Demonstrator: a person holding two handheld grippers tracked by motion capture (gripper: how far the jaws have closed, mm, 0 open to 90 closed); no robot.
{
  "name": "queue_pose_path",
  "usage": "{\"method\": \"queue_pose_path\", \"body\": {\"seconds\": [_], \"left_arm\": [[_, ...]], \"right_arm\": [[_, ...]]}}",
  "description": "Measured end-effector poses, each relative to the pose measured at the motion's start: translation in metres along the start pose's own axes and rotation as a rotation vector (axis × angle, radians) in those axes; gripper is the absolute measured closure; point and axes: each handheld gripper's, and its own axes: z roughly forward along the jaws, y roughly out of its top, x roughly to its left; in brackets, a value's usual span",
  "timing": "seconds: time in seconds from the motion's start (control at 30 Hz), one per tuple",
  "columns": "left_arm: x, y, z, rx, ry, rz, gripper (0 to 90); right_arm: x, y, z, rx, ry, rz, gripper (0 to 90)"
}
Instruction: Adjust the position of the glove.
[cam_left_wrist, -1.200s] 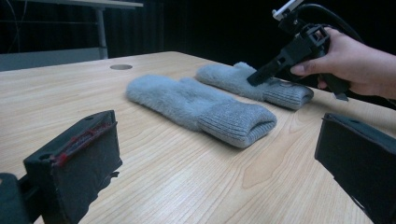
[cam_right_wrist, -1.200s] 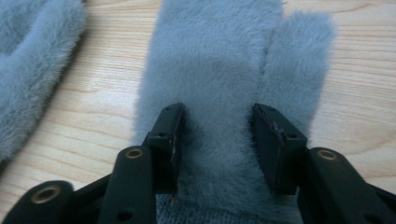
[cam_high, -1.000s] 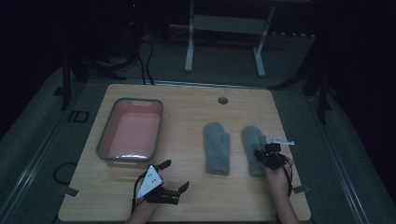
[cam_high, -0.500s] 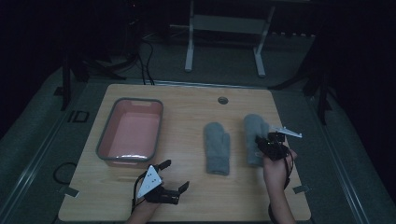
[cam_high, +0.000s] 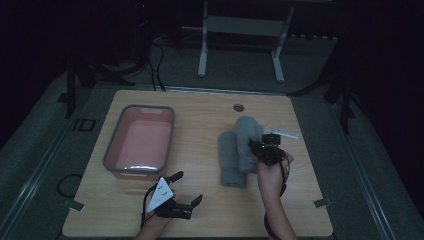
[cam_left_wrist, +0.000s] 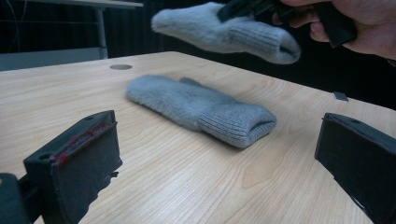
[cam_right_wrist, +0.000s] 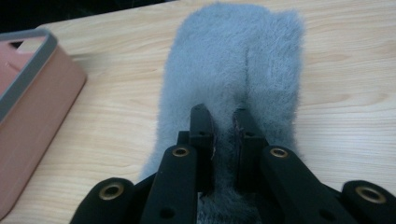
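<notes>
Right tool (cam_right_wrist: 223, 122) clamps fuzzy grey knit mitten (cam_right_wrist: 233, 70) at cuff, lifted above counter (cam_high: 200, 125), clear of second grey mitten (cam_left_wrist: 198, 109); left tool (cam_high: 181, 192) idle, jaws apart, near that mitten.

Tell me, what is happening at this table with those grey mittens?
A person works with a handheld gripper in each hand. The right gripper has its jaws shut on one grey mitten and holds it in the air, above the second mitten, which lies flat on the wooden table. The left gripper rests open near the table's front edge, holding nothing. A pink bin sits to the left.
</notes>
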Motion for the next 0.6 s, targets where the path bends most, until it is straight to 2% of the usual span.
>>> {"method": "queue_pose_path", "body": {"seconds": [0.27,0.33,0.37,0.43,0.5,0.6], "left_arm": [[0.0,0.0,0.0,0.0,-0.003,-0.003,0.2],[0.0,0.0,0.0,0.001,-0.003,-0.002,0.2],[0.0,0.0,0.0,0.001,-0.003,-0.002,0.2],[0.0,0.0,0.0,0.002,-0.002,-0.002,0.2],[0.0,0.0,0.0,0.001,-0.002,-0.002,0.2],[0.0,0.0,0.0,0.003,-0.003,-0.003,0.2]], "right_arm": [[0.028,-0.014,0.021,0.059,0.014,-0.018,81.2],[0.031,-0.018,0.026,0.079,0.024,-0.014,81.2],[0.032,-0.02,0.028,0.084,0.012,-0.025,81.2],[0.033,-0.024,0.032,0.097,0.01,-0.016,81.2],[0.031,-0.027,0.036,0.102,-0.015,-0.016,81.0],[0.028,-0.031,0.041,0.116,-0.018,0.003,80.6]]}}
